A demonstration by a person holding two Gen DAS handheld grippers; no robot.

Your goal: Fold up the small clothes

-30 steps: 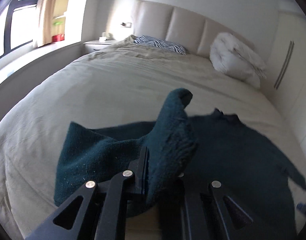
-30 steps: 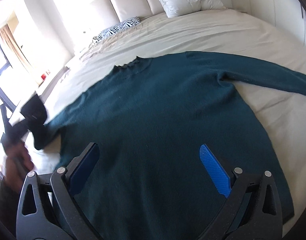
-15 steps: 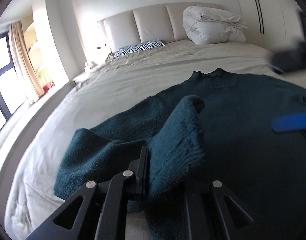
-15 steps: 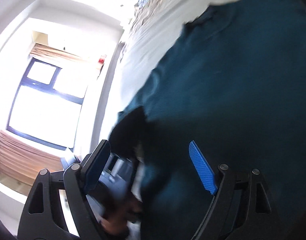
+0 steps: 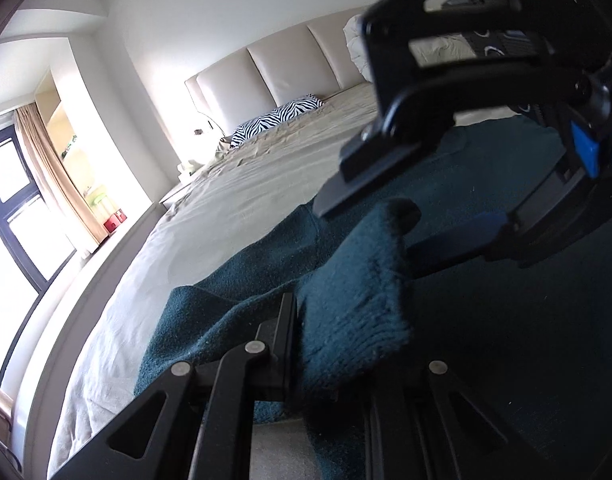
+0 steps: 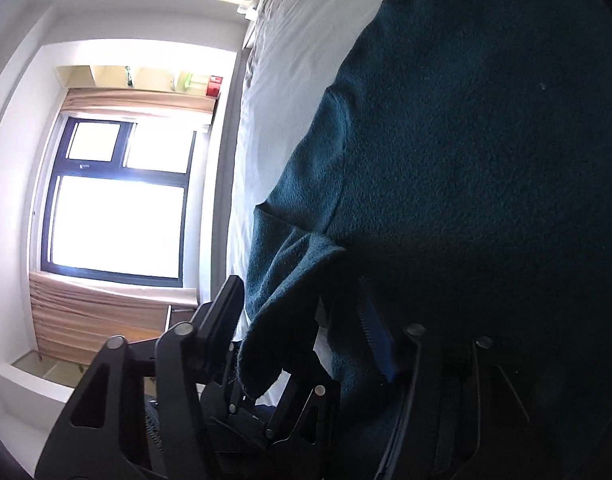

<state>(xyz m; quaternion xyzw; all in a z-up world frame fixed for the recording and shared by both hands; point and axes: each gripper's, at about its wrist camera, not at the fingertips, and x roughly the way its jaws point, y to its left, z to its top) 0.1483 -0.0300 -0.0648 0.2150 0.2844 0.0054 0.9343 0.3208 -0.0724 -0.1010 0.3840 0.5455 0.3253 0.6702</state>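
A dark teal knit sweater (image 5: 506, 300) lies spread on the beige bed (image 5: 246, 200). My left gripper (image 5: 330, 344) is shut on the sweater's sleeve cuff (image 5: 358, 292) and holds it raised over the sweater's body. My right gripper (image 5: 406, 236) reaches in from the right, open, with its jaws on either side of the cuff's top end. In the right wrist view the cuff (image 6: 282, 320) sits between my right gripper's (image 6: 302, 312) open fingers, with the left gripper's black body (image 6: 274, 412) just below it. The sweater's body (image 6: 486, 140) fills the right of that view.
A padded headboard (image 5: 290, 68), a zebra pillow (image 5: 278, 116) and a folded white duvet (image 5: 358, 44) are at the bed's far end. A window with curtains (image 6: 114, 200) and a low sill run along the bed's left side.
My right gripper has swung left across the sweater and now straddles the cuff held by my left gripper. The left gripper has kept its hold and tilted.
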